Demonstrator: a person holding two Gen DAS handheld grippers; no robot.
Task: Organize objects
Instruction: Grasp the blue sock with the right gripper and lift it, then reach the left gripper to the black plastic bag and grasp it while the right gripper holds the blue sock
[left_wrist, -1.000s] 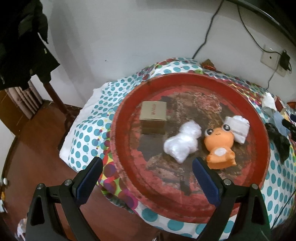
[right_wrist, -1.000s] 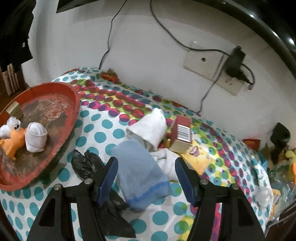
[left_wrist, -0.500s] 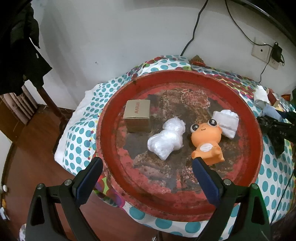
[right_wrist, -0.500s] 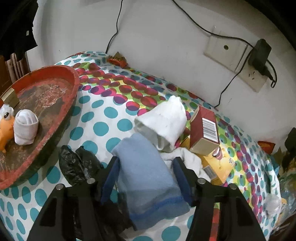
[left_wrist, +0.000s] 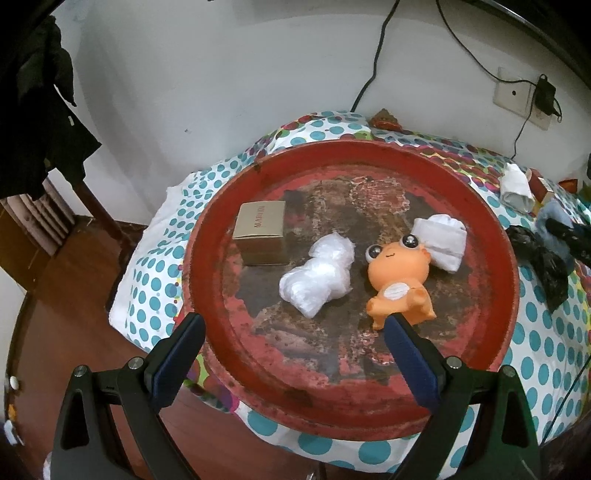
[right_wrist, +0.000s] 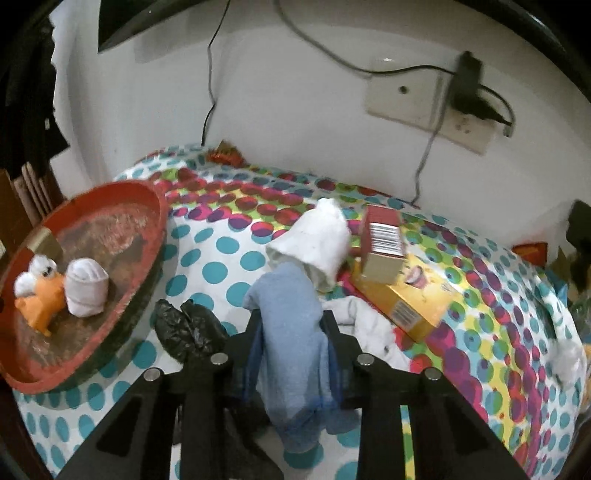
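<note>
My right gripper is shut on a folded light-blue cloth, squeezed between both pads on the dotted tablecloth. A white rolled sock lies just beyond it, a black plastic bag to its left. My left gripper stands open above the near rim of a round red tray. The tray holds a tan box, a clear plastic wad, an orange frog toy and a white sock roll.
A red-and-white carton rests on a yellow box right of the cloth. A white rag lies under them. Wall socket with charger and cables hang behind. Wooden floor shows left of the table.
The right gripper's jaws went from wide apart around the blue cloth to shut on it, bunching it up. The left view has shifted slightly over the tray.
</note>
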